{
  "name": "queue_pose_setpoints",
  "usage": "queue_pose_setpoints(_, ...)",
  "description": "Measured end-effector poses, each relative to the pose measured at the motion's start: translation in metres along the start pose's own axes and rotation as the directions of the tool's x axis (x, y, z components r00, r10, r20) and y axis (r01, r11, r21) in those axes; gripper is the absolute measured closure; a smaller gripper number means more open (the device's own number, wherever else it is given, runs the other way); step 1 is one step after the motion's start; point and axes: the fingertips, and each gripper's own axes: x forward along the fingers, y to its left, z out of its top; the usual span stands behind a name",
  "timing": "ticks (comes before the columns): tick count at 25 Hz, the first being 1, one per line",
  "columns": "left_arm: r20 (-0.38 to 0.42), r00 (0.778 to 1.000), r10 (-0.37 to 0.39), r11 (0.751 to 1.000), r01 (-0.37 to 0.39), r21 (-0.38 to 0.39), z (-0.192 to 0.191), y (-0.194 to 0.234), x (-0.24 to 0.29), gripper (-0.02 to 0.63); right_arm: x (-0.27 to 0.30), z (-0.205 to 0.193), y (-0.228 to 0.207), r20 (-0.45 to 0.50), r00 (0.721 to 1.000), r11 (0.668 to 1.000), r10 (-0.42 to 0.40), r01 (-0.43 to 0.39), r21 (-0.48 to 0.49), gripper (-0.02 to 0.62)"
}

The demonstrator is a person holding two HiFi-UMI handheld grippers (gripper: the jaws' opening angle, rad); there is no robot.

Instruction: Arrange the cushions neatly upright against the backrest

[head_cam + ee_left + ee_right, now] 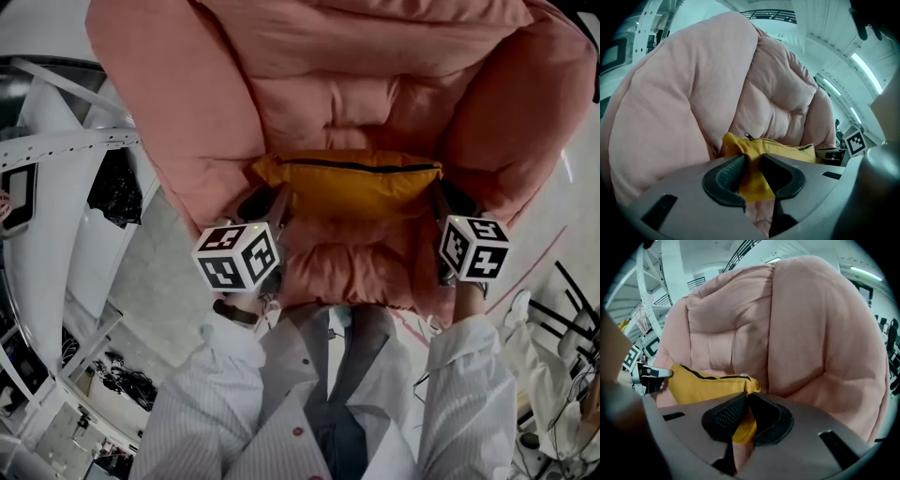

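Left gripper (pixel 752 176) first: its jaws are clamped on the yellow cushion (pixel 783 150), a thick fold of the fabric squeezed between the ribbed pads, so they stand a little apart around it. In the head view the same left gripper (pixel 267 202) has the cushion's left corner, with its marker cube (pixel 236 256) towards the camera.

Over to the right gripper (pixel 745 416): its jaws are almost together, pinching a thinner bit of yellow cloth that hangs down between them. From above, the right gripper (pixel 441 202) bites the opposite corner, so the cushion (pixel 352 187) is held at both ends and stretched between the two.

Now the cushion itself: it stands on its long edge, black zip (pixel 356 166) running along the top, down in the seat of a big pink armchair (pixel 375 84). It sits right in front of the padded backrest (pixel 347 103), between the two fat side bolsters. Whether its lower edge rests on the seat I cannot tell. The right gripper view shows the cushion (pixel 703 385) from the side, close against the pink padding.

Nearest the camera, two white striped sleeves (pixel 234 394) reach towards the chair.
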Motion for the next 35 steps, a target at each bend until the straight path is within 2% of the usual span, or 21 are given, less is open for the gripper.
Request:
queue_pose_setpoints(4,0.009,1.0,0.017,0.999,-0.017,0.029,0.003,0.002,0.01,0.475,0.01,0.0,-0.004,-0.001,1.0,1.0,-0.012,0.012,-0.024,0.568)
queue_pose_setpoints(11,-0.015,1.0,0.02,0.998,-0.019,0.057,0.003,0.007,0.021,0.459,0.017,-0.004,-0.005,0.017,1.0,1.0,-0.021,0.021,0.004,0.558)
queue_pose_setpoints(13,-0.008,1.0,0.012,0.998,-0.011,0.058,0.004,0.008,0.021,0.456,0.015,-0.004,-0.007,0.015,0.999,0.999,-0.034,0.034,0.024,0.543)
queue_pose_setpoints(17,-0.015,1.0,0.013,0.999,-0.012,0.05,0.004,0.008,0.016,0.454,0.006,-0.007,-0.016,0.009,0.999,0.994,-0.04,0.039,0.106,0.466)
queue_pose_setpoints(23,-0.021,0.999,0.027,0.999,-0.026,0.027,0.008,0.012,0.009,0.436,-0.008,0.001,-0.013,0.046,0.998,0.99,-0.042,0.036,0.139,0.466)
queue_pose_setpoints(27,0.018,1.0,0.025,1.0,-0.025,0.016,0.014,0.011,-0.001,0.411,-0.022,0.01,-0.008,0.08,0.997,0.988,-0.024,0.012,0.153,0.466)
queue_pose_setpoints(31,0.064,0.998,0.02,1.0,-0.02,-0.004,0.021,0.002,-0.008,0.378,-0.039,0.014,-0.006,0.074,0.997,0.99,0.001,-0.012,0.142,0.466)
queue_pose_setpoints(35,0.124,0.992,0.013,1.0,-0.014,0.013,0.031,-0.012,-0.024,0.376,-0.054,0.019,0.009,0.092,0.995,0.991,0.049,-0.06,0.123,0.466)
